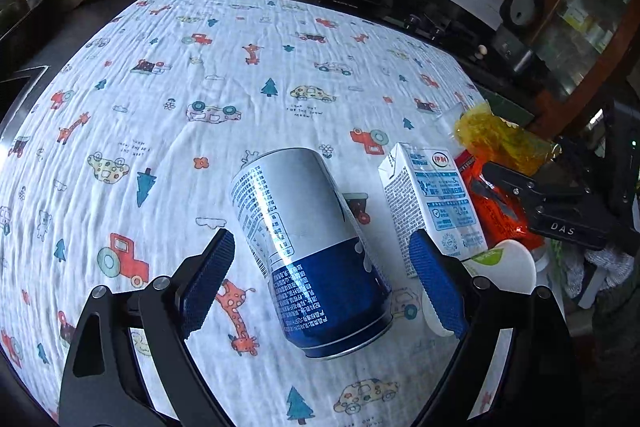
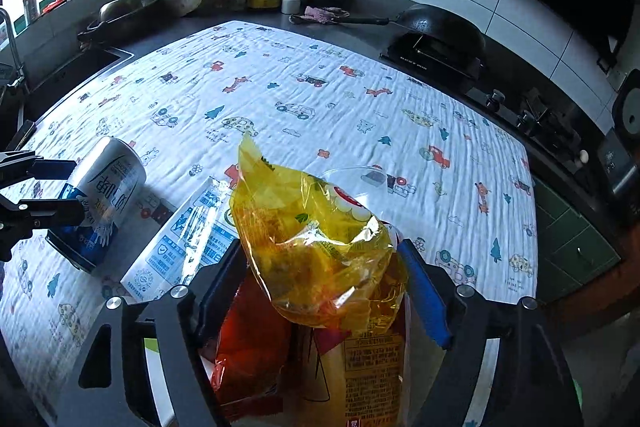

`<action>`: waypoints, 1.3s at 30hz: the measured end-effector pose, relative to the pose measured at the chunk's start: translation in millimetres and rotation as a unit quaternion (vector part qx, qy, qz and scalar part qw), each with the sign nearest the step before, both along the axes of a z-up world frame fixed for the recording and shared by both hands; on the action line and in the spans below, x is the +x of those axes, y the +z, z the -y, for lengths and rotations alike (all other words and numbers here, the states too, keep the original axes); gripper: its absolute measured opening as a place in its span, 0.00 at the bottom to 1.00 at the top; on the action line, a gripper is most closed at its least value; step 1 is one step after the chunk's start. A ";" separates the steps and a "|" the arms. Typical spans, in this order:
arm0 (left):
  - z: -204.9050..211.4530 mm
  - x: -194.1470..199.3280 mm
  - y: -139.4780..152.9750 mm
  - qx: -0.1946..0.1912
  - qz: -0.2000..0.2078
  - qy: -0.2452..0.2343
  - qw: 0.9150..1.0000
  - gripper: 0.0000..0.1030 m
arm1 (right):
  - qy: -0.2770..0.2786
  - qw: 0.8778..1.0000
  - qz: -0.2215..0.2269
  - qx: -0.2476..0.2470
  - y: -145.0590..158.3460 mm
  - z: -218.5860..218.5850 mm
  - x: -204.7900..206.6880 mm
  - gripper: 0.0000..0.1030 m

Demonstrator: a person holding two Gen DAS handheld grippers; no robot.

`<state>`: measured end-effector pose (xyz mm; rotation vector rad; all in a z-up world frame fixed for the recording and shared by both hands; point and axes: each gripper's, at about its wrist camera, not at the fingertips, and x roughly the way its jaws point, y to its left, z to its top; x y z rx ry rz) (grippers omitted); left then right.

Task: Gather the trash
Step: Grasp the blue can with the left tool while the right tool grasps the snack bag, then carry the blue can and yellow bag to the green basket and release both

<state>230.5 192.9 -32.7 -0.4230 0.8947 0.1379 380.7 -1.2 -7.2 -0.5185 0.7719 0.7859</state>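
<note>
- Left claw (image 1: pixel 320 287) gapes wide around the blue-and-silver can (image 1: pixel 308 247) lying on the tabletop cloth (image 1: pixel 200 67), pads clear of it.
- Right claw (image 2: pixel 320 299) straddles the yellow wrapper (image 2: pixel 320 247); contact unclear.
- Milk carton (image 1: pixel 432 203) stands between.

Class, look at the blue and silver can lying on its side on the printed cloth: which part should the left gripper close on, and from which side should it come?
Grip the can across the middle of its round body, coming down from above. It lies tilted on the cloth, and the left gripper already straddles it with open jaws. Probably keep clear of the milk carton close beside it.
</note>
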 end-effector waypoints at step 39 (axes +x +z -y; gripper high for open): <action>-1.2 25.8 -24.1 -0.034 -0.036 0.003 0.999 0.68 | -0.062 0.983 -0.019 0.170 43.6 79.4 -52.0 0.44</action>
